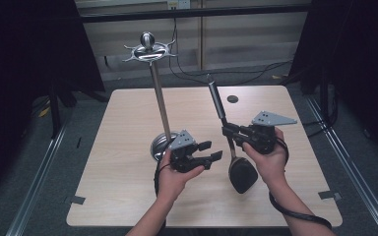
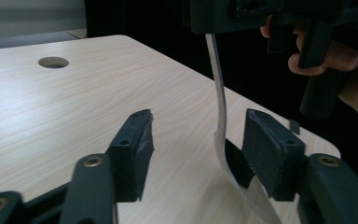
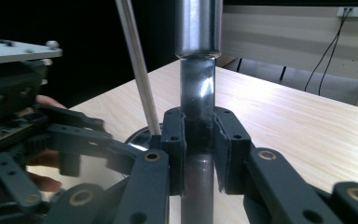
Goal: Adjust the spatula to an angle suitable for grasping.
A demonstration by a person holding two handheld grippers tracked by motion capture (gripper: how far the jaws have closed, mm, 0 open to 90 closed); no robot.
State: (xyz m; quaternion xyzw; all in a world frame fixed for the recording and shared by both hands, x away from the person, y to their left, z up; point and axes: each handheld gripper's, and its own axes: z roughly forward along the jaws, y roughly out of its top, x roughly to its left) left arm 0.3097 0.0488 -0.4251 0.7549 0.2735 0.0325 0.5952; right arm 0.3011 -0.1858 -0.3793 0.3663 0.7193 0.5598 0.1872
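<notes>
Utensil handle is clamped in the right tool, its dark head hanging just above the tabletop, while the left tool is held open nearby. Hanging on the hooked stand is judged the next step, calling for a lift to a hook.

A lab-like recording space: a bare wooden table ringed by black curtains, cables on grey floor, tape marks
</notes>
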